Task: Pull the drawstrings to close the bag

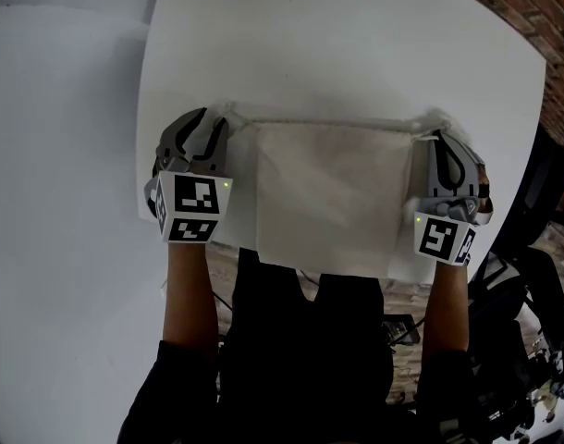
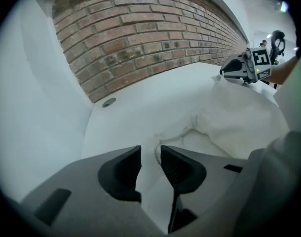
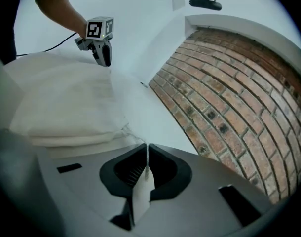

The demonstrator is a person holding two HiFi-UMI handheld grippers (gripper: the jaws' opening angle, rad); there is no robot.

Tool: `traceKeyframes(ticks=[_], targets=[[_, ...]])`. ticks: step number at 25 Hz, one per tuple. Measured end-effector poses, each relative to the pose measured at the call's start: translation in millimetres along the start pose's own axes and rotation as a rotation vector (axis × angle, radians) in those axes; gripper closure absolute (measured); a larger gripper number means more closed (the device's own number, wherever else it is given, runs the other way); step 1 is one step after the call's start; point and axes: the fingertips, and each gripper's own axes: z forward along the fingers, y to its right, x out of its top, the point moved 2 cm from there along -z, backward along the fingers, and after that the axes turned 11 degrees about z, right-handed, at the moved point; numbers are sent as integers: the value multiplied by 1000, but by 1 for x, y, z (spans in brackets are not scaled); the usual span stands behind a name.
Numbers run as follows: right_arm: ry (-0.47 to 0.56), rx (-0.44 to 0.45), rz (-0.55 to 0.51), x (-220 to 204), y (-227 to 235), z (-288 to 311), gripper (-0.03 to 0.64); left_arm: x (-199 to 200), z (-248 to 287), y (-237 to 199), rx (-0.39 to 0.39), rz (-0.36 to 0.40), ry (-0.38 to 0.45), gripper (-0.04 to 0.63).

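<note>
While the person faces the white table, 2 arms reach out, with 1 gripper in each hand. Between them lies the bag, flat and pale, with its bottom end hanging over the near edge. The left gripper is just beside the bag's top left corner. Its fingers are a little apart and press on nothing. The left string lies loose on the table in the gap between them. The right gripper is at the bag's top right corner. Its fingers are pinched together on the right string, which runs from the tips to the bag's bunched corner. The top edge of the bag is a bit crinkled at both corners. Far behind the table is a brick wall.
</note>
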Motion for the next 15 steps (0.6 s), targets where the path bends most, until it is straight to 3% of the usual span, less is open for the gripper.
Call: traceKeyframes(ticks=[9,15], targets=[[22,29,3,2,0,-1,603,-2,-3,-1,75,-31,-36,479],[33,36,3,3,0,-2,603,-4,0,-3,122,26,-93,491]])
